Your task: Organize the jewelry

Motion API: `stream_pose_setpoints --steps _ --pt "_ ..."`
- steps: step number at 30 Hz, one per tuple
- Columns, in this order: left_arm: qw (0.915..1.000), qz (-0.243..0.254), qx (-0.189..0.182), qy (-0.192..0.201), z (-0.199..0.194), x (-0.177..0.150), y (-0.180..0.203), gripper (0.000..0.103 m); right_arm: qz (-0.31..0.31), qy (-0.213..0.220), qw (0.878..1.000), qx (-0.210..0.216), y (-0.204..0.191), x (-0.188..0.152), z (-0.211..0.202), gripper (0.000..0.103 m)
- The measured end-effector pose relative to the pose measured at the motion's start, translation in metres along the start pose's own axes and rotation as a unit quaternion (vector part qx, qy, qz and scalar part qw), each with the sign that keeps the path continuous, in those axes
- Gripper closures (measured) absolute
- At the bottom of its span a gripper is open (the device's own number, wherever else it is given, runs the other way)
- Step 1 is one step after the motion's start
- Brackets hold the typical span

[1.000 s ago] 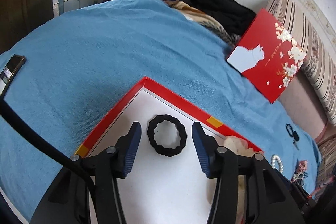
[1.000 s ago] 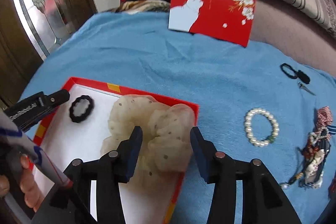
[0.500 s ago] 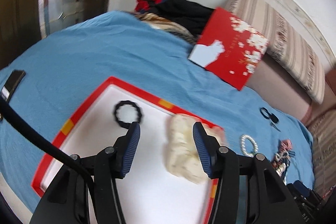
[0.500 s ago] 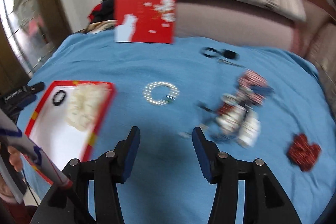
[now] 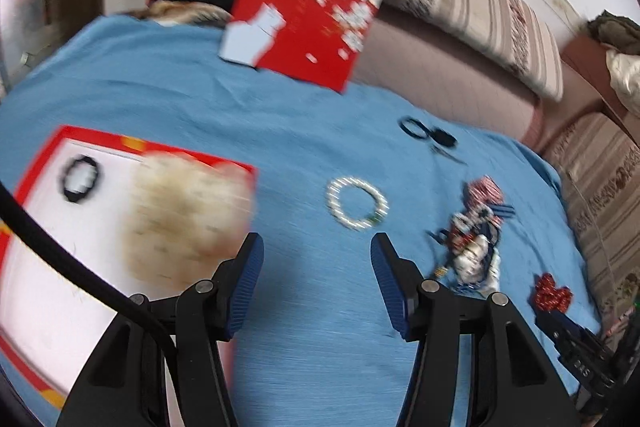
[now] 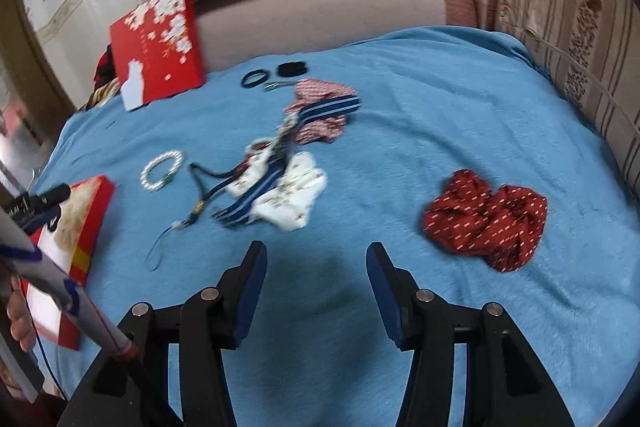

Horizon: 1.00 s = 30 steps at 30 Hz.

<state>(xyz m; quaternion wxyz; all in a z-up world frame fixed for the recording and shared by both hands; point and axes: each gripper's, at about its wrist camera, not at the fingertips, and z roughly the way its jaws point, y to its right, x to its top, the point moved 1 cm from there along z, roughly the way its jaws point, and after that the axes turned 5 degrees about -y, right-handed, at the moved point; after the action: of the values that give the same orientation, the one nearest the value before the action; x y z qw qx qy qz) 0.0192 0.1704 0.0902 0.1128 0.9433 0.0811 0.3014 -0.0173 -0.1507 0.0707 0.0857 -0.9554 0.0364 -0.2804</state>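
- left wrist view: our left gripper (image 5: 316, 259) has jaws apart, holding nothing, just before the white pearl bead bracelet (image 5: 357, 203).
- right wrist view: our right gripper (image 6: 316, 267) also has jaws apart and empty, near the dark red dotted fabric scrunchie (image 6: 486, 219).

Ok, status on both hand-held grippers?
Left hand-held gripper open, empty. Right hand-held gripper open, empty. White pearl bead bracelet on blue blanket, outside red-rimmed tray. Nothing blocking.

No legible text — only blur.

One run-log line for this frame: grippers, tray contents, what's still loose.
left gripper: open, empty | right gripper: open, empty | red tray: black ring, cream scrunchie | loose: pearl bracelet, red scrunchie
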Motion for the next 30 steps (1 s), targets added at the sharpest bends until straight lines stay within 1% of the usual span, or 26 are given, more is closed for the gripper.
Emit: stream_pose_setpoints --steps 2,4,10,14,16,18,19,20,21,22,24,27,30 --pt "0.9997 0.009 -0.013 -0.016 0.013 -0.004 0.013 0.049 0.011 0.006 1.000 0.002 0.013 0.004 0.004 0.047" --pt "0.9991 0.026 -0.018 -0.028 0.024 -0.007 0.026 0.049 0.024 0.010 1.000 0.002 0.026 0.009 0.006 0.047" --pt "0.9936 0.074 -0.059 -0.061 0.061 -0.019 0.070 0.048 0.085 0.020 0.996 0.014 0.073 0.024 0.003 0.043" --pt "0.9883 0.130 -0.049 -0.062 0.086 -0.022 0.101 0.048 0.101 0.038 0.994 0.011 0.091 0.032 -0.007 0.039" --pt "0.9854 0.144 -0.055 -0.072 0.097 -0.025 0.109 0.048 0.106 0.046 0.993 0.005 0.098 0.034 -0.010 0.038" --pt "0.9832 0.154 -0.052 -0.083 0.105 -0.031 0.116 0.048 0.111 0.049 0.993 -0.003 0.106 0.034 -0.010 0.035" --pt "0.9820 0.161 -0.047 -0.086 0.108 -0.033 0.118 0.055 0.115 0.048 0.992 -0.005 0.110 0.034 -0.009 0.035" --pt "0.9814 0.166 -0.042 -0.086 0.109 -0.035 0.120 0.067 0.123 0.046 0.991 -0.005 0.115 0.034 -0.008 0.035" --pt "0.9795 0.173 -0.031 -0.099 0.112 -0.036 0.121 0.094 0.129 0.045 0.991 -0.004 0.118 0.034 -0.007 0.035" --pt "0.9788 0.172 -0.027 -0.108 0.113 -0.036 0.120 0.095 0.136 0.044 0.990 -0.003 0.121 0.034 -0.006 0.035" --pt "0.9806 0.159 -0.027 -0.111 0.108 -0.036 0.114 0.095 0.141 0.045 0.989 -0.008 0.124 0.034 -0.006 0.035" --pt "0.9830 0.141 -0.030 -0.113 0.089 -0.038 0.098 0.095 0.140 0.052 0.989 -0.020 0.125 0.032 -0.011 0.035" --pt "0.9851 0.130 -0.036 -0.106 0.064 -0.044 0.081 0.095 0.136 0.060 0.989 -0.023 0.126 0.031 -0.016 0.035"
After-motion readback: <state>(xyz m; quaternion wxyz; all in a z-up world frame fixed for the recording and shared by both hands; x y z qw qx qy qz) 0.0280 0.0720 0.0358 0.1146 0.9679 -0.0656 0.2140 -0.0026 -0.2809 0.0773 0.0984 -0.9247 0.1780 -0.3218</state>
